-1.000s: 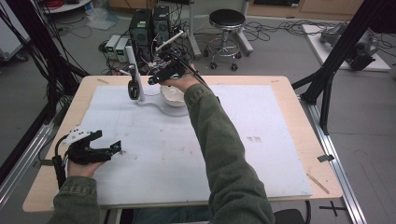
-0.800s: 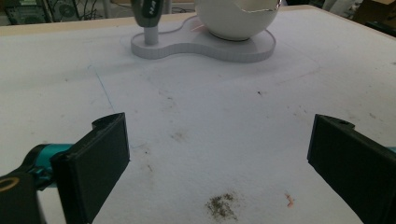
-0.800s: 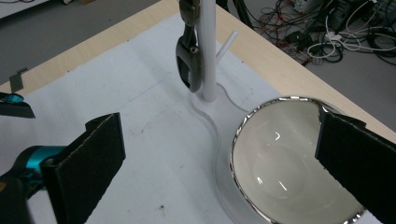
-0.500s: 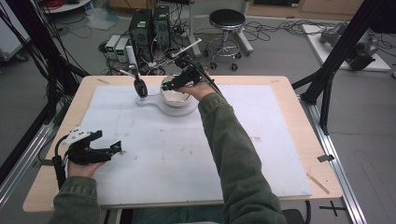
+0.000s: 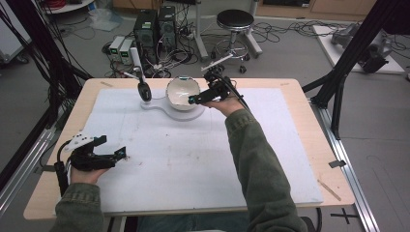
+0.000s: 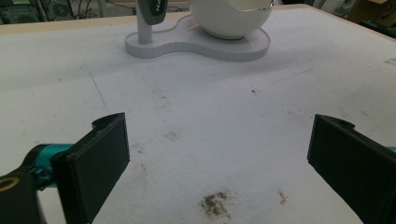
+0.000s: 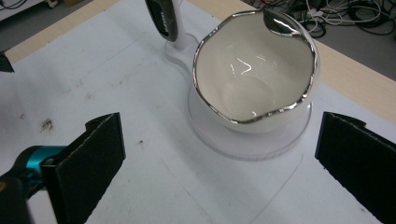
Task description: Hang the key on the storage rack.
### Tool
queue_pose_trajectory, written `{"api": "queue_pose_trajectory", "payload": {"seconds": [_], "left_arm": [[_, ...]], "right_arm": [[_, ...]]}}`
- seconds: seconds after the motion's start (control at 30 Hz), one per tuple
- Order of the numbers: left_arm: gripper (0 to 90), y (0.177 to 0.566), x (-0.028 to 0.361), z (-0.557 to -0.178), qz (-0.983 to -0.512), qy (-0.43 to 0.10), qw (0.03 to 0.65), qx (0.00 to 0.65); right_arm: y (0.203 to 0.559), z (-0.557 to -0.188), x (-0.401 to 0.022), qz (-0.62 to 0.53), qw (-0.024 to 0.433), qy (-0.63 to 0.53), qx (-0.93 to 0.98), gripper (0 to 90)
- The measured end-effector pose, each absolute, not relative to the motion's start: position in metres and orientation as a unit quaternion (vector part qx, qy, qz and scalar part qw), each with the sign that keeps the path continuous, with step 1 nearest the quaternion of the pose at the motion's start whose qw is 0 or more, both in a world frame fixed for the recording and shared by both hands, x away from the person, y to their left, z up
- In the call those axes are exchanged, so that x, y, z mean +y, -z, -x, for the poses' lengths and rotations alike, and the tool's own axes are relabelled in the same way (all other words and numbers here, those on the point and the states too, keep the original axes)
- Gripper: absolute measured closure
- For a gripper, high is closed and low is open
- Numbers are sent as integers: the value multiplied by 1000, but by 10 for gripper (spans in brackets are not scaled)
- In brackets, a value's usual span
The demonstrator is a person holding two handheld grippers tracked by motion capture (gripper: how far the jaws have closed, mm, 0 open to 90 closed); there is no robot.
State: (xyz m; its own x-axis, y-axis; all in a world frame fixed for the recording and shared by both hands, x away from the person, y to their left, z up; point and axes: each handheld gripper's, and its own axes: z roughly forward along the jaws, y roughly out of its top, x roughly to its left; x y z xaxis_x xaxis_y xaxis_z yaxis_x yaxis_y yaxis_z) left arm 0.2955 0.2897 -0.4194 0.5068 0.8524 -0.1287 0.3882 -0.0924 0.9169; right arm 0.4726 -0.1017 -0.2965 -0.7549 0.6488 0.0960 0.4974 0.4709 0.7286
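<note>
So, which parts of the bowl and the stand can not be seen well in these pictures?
- Bowl: left gripper view, top cut off by the upper edge.
- Stand: right gripper view, the bowl covers most of it.
- Dark holder: right gripper view, top cut off; its lettering is too blurred to read.

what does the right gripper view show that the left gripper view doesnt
Right gripper view alone: the inside of the white bowl, its wavy silver rim, and wood table edge with cables beyond it. Left gripper view alone: a dark smudge and a small pink fleck on the mat near its open jaws. Both: the bowl on its white base, the dark-headed utensil upright on a post, the white mat, and each gripper's two black jaws wide apart.
</note>
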Motion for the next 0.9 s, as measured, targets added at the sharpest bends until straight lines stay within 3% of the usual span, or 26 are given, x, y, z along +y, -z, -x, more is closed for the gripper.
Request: {"api": "queue_pose_trajectory", "payload": {"seconds": [0.9], "left_arm": [[61, 420, 288, -295, -710, -230, 500, 440]], "right_arm": [[316, -438, -185, -379, 116, -389, 832, 6]]}}
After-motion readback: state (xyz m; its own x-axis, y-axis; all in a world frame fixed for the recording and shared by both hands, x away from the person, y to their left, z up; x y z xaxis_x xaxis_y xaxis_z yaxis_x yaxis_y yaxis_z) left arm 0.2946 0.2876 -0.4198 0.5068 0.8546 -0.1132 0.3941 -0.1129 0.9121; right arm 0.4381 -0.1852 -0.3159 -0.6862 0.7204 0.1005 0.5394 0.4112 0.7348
